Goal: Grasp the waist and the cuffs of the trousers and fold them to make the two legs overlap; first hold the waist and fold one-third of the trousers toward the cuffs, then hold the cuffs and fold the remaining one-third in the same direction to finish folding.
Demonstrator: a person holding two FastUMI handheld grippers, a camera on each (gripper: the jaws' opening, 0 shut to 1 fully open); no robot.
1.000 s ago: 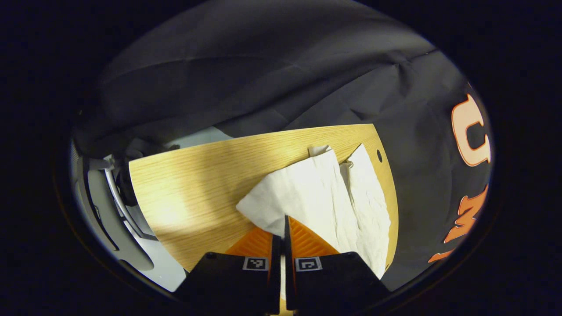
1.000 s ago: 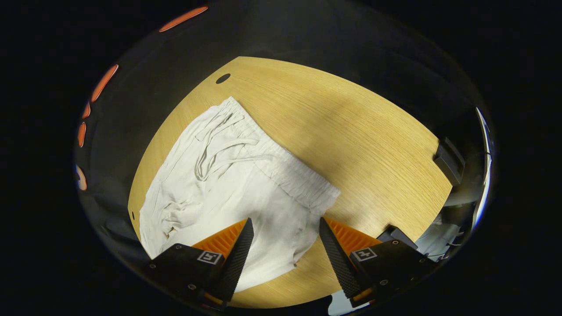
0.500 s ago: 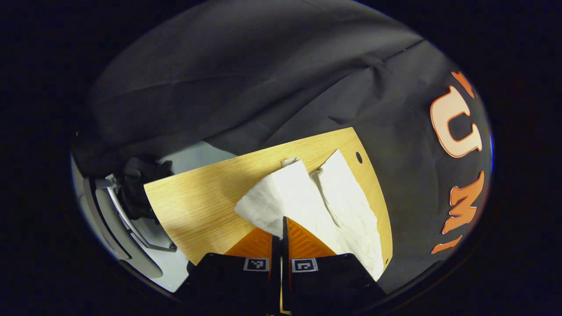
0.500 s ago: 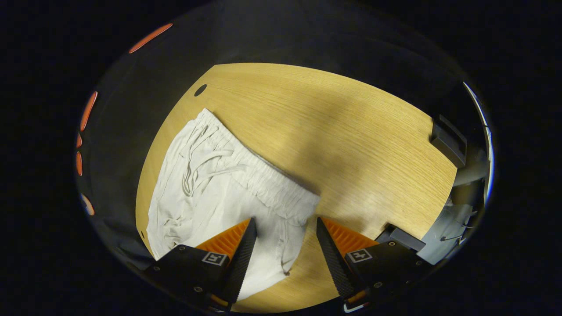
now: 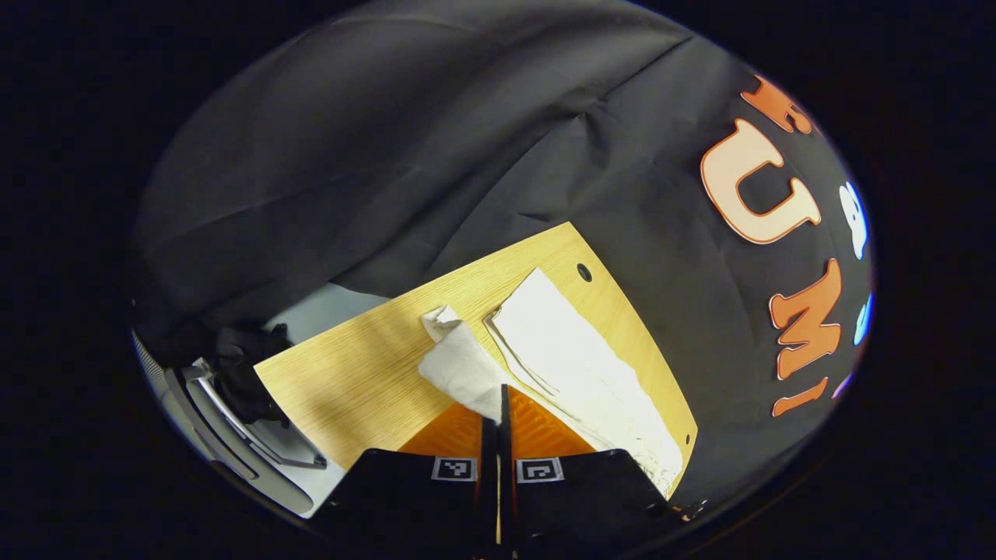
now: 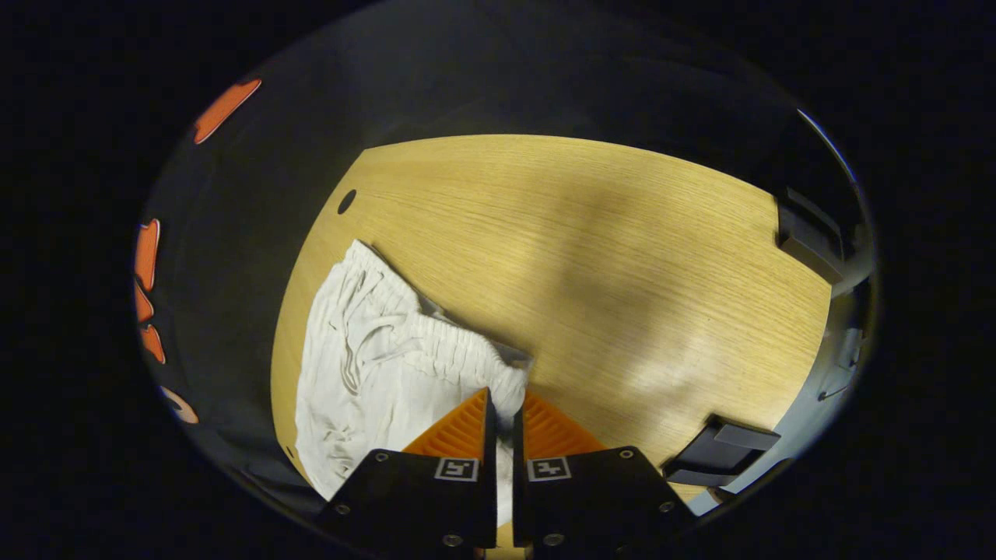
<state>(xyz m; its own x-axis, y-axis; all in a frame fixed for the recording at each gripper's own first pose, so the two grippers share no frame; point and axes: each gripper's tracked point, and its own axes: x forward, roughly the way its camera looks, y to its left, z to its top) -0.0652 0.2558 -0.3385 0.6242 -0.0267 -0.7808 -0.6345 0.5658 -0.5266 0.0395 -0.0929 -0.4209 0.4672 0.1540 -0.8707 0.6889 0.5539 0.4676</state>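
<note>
White trousers (image 5: 560, 350) lie on a light wooden table (image 5: 350, 373). In the left gripper view one leg lies flat along the table's right edge, while my left gripper (image 5: 498, 400) is shut on the other leg's cuff end, lifted off the wood. In the right gripper view the waist (image 6: 436, 350) with its elastic band and drawstring lies at the table's left side. My right gripper (image 6: 504, 404) is shut on the near corner of the waistband, which is raised slightly.
Black cloth walls surround the table (image 6: 591, 257). Small holes (image 5: 583, 272) mark the table corners. Two dark brackets (image 6: 809, 233) sit at the table's right edge in the right gripper view. A grey frame (image 5: 226, 420) stands beyond the table's left edge in the left gripper view.
My right gripper closed from wide open onto the waistband corner. My left gripper kept its grip and lifted the cuff, drawing that leg up and away from the other.
</note>
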